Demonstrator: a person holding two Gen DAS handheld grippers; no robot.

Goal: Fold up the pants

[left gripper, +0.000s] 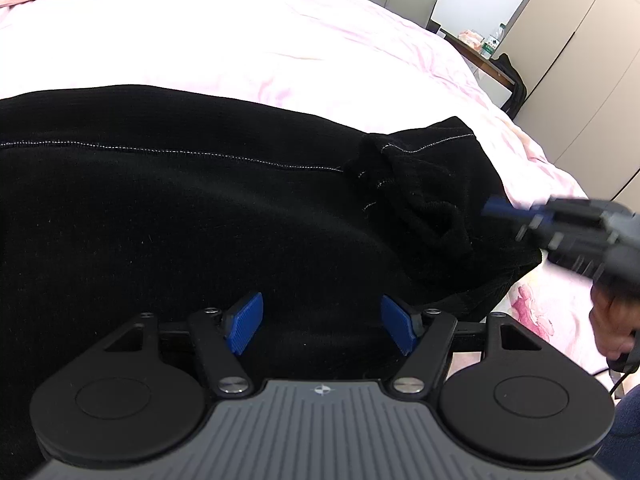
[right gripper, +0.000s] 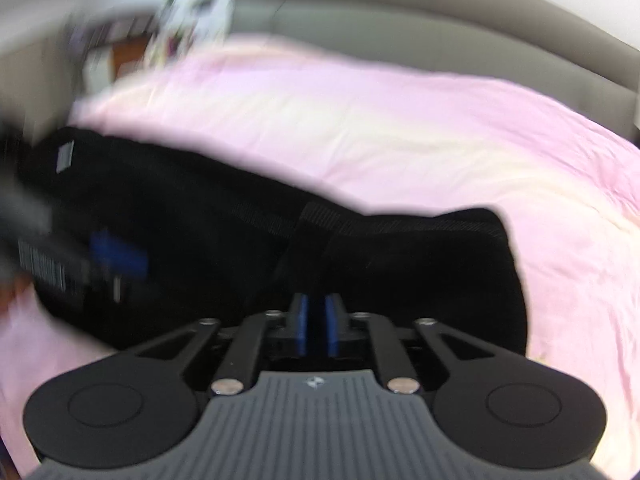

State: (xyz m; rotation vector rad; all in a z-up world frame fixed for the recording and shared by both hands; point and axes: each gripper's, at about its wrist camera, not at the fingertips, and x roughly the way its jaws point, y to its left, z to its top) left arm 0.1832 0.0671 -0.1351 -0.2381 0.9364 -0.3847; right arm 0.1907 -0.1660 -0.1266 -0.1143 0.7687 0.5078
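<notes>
- Folding black pants (left gripper: 200, 208) on a pink bedspread (left gripper: 280, 40): garment stretched left to right across the near part of the bed, white-stitched seam running along its length, right end bunched into a loose rumpled fold (left gripper: 420, 184).
- Hovering low over the near middle of the cloth, left gripper (left gripper: 322, 322) with blue pads (left gripper: 244, 322) spread wide, nothing between them, nothing grasped.
- Coming in at the rumpled right end, right gripper (right gripper: 316, 328), blurred in the left wrist view; pads drawn nearly together with a narrow dark gap, dark cloth directly beyond the tips. Cannot tell for certain whether a pinch of fabric sits in that gap; judged clenched on nothing.
- Visible at the far right edge of the left wrist view, a hand (left gripper: 612, 320) on the gripper handle; beyond the bed, a bedside table with a bottle (left gripper: 494, 42) and pale cabinet doors (left gripper: 580, 60).
- Judged step in hand: taking hold of the bunched end, flattening it before any fold.
- Doing it well, as a judgement: reopening the right pads, seizing every layer at the hem edge rather than one loose flap; pressing or pinching the middle with the left to anchor the cloth; pulling rightward to smooth out the rumple, then carrying the end over toward the left, seam kept straight.
- Risk, judged: a single-layer pinch dragging the top layer askew.
</notes>
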